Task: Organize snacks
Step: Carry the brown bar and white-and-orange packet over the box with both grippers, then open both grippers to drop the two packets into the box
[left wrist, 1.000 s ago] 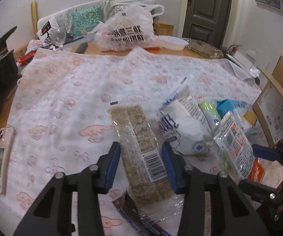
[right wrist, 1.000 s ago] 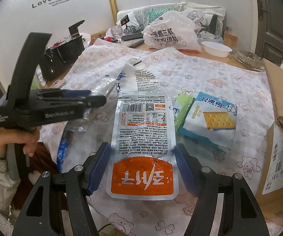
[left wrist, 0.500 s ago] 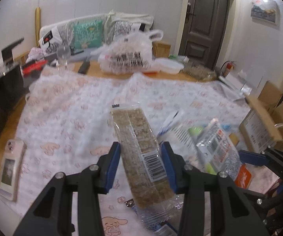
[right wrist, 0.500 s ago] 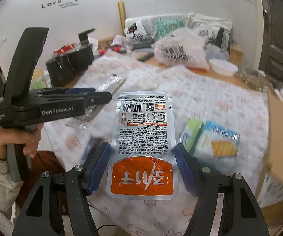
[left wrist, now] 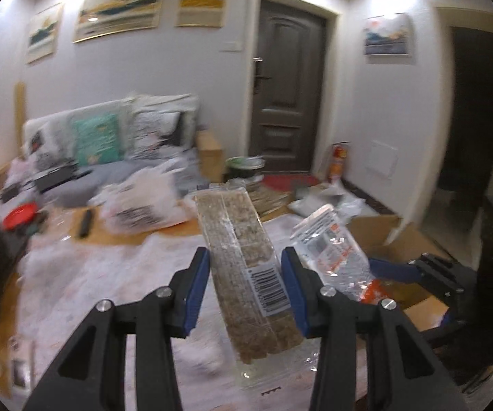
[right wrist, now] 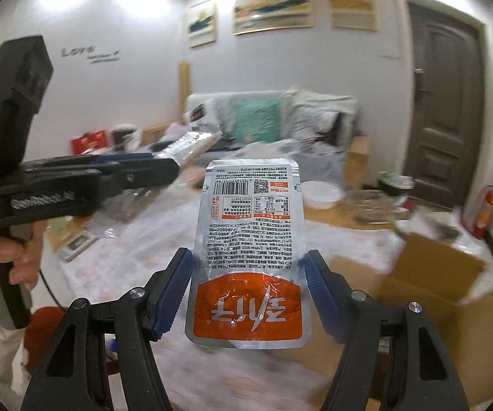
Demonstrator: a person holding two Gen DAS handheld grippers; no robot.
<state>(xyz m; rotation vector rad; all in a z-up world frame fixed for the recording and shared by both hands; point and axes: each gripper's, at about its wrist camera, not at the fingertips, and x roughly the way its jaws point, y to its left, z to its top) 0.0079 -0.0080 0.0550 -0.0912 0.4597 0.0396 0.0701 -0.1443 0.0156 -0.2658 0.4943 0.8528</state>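
My left gripper (left wrist: pixel 244 263) is shut on a long clear pack of brown grain bars (left wrist: pixel 243 260) and holds it high above the table, tilted up. My right gripper (right wrist: pixel 248 267) is shut on a silver pouch with an orange band (right wrist: pixel 249 257), also lifted. In the left wrist view the pouch (left wrist: pixel 328 250) and the right gripper (left wrist: pixel 414 270) show at the right, over an open cardboard box (left wrist: pixel 400 239). In the right wrist view the left gripper (right wrist: pixel 136 171) and its grain bar pack (right wrist: pixel 191 147) show at the left.
The open cardboard box (right wrist: pixel 434 274) stands at the table's right end. A pink patterned cloth (left wrist: pixel 102 274) covers the table. At its far end lie a white printed plastic bag (left wrist: pixel 143 205), a white bowl (right wrist: pixel 321 193) and a remote (left wrist: pixel 85 222). A sofa (left wrist: pixel 109 144) stands behind.
Both grippers have risen and tilted upward with their packs, so the views now show the room and walls. The snacks left on the cloth have dropped out of view.
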